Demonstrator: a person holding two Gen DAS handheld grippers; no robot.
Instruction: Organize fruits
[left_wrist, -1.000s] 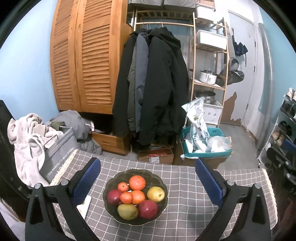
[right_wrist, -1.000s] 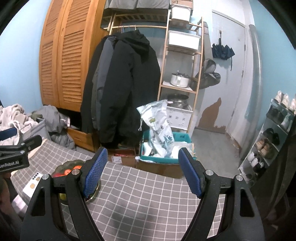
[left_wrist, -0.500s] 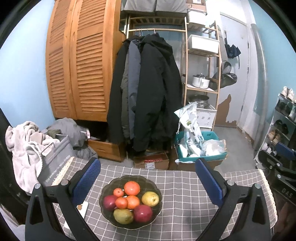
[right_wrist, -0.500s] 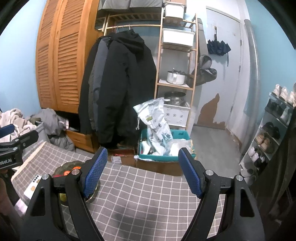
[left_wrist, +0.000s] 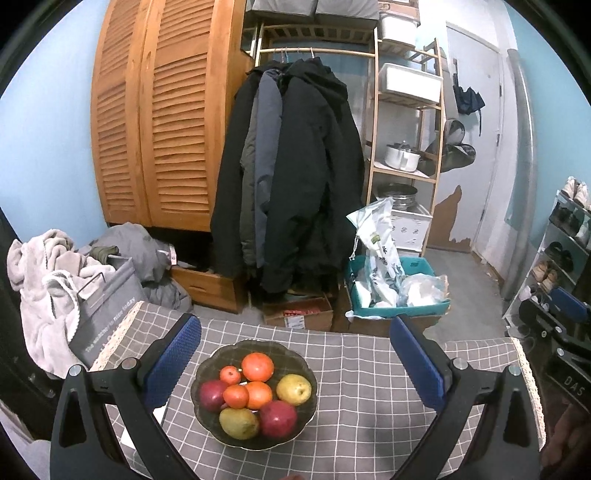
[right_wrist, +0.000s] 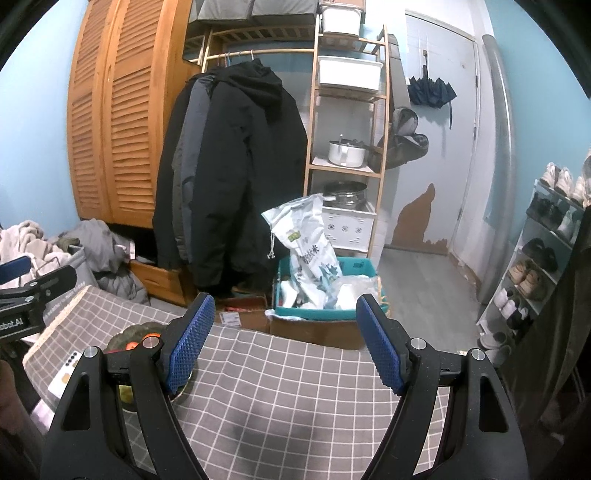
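Blue-padded left gripper agape above fruit bowl; right gripper likewise.

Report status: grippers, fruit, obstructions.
Left hand-held gripper open, empty, over bowl. Right hand-held gripper open, empty, over bare tablecloth. Seven fruits all in bowl. Phone beside bowl; nothing blocking.

The left tool hangs above the bench, tilted down toward it, its blue pads spread wide with nothing gripped. The right tool hangs above the same bench off to the right, tilted down likewise, its pads apart and empty. Neither tool touches the bench.
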